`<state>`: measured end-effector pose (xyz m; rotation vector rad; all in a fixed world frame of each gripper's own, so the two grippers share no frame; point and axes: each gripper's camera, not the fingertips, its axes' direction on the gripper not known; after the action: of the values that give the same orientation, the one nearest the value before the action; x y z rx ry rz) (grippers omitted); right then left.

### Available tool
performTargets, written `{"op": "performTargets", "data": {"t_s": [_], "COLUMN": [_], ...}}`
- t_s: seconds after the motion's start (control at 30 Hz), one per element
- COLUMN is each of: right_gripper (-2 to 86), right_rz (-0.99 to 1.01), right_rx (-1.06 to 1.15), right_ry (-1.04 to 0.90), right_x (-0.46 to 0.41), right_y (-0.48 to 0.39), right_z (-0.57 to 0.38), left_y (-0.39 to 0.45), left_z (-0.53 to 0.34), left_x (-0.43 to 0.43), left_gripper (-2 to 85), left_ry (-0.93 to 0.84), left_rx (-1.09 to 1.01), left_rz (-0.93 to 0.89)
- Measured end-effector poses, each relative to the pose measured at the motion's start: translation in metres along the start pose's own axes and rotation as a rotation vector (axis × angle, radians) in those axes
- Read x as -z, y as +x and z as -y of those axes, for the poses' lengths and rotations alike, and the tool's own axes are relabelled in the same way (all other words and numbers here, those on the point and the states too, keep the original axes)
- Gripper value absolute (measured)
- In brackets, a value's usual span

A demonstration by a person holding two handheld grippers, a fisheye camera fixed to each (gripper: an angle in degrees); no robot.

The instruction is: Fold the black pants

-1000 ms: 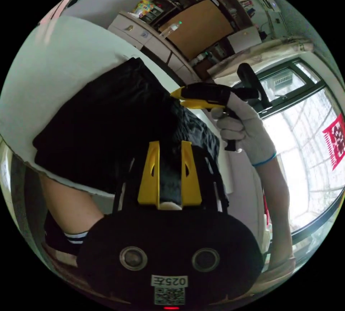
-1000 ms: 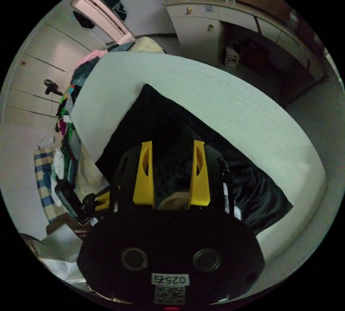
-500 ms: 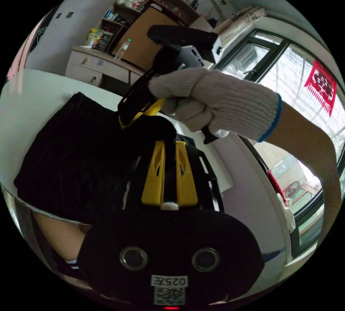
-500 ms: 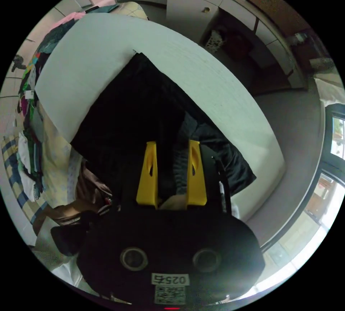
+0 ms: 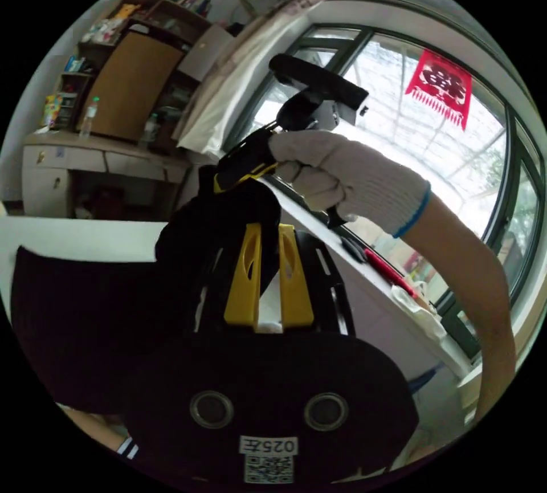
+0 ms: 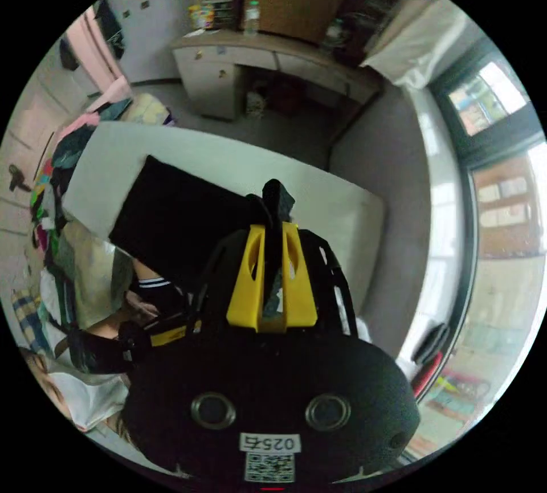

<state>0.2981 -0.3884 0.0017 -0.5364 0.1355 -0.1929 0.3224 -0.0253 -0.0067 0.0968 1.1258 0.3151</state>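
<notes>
Both grippers (image 5: 268,282) (image 6: 272,282) clamped the black pants (image 6: 171,214), lifting one end off the white table (image 6: 342,208); next, carry it across.

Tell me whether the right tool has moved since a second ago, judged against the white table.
Yes. In the right gripper view the white table looks farther off and the right tool stands higher above it, carrying a pinched fold of the black pants up.

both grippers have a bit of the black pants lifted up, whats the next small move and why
Probably carry both grippers across toward the far edge of the black pants and lower the lifted end there. The right gripper and left gripper each pinch fabric raised above the white table, while the rest lies flat, so the fold is only half made.
</notes>
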Motion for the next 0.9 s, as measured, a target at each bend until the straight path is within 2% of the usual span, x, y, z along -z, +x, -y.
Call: {"op": "performTargets", "data": {"t_s": [0.17,0.3,0.47,0.57,0.73,0.8,0.9], "right_gripper": [5.0,5.0,5.0,5.0,4.9,4.9,5.0], "right_rz": [-0.245,-0.309,-0.049,-0.018,0.0,0.073,0.277], "right_rx": [-0.112,-0.104,-0.086,-0.032,-0.216,-0.279,-0.257], "right_ry": [-0.057,-0.148,-0.092,0.015,0.035,0.04,0.102], "right_x": [-0.03,-0.087,-0.108,-0.092,-0.083,-0.091,-0.095], "right_y": [0.081,0.103,0.103,0.104,0.194,0.227,0.232], "right_z": [-0.023,-0.03,-0.045,-0.073,-0.109,-0.125,-0.14], "left_y": [0.052,0.033,-0.006,-0.009,0.011,0.01,0.003], "left_z": [0.017,0.001,-0.03,-0.031,-0.006,-0.005,-0.022], "left_x": [-0.097,-0.143,-0.13,-0.11,-0.126,-0.139,-0.114], "left_gripper": [0.7,0.8,0.8,0.8,0.9,1.0,0.9], "left_ry": [-0.085,-0.185,-0.191,-0.179,-0.21,-0.274,-0.229], "left_rx": [-0.069,0.072,0.141,0.088,-0.037,0.031,0.05], "left_rz": [-0.026,-0.076,-0.092,-0.127,-0.12,-0.182,-0.173]}}
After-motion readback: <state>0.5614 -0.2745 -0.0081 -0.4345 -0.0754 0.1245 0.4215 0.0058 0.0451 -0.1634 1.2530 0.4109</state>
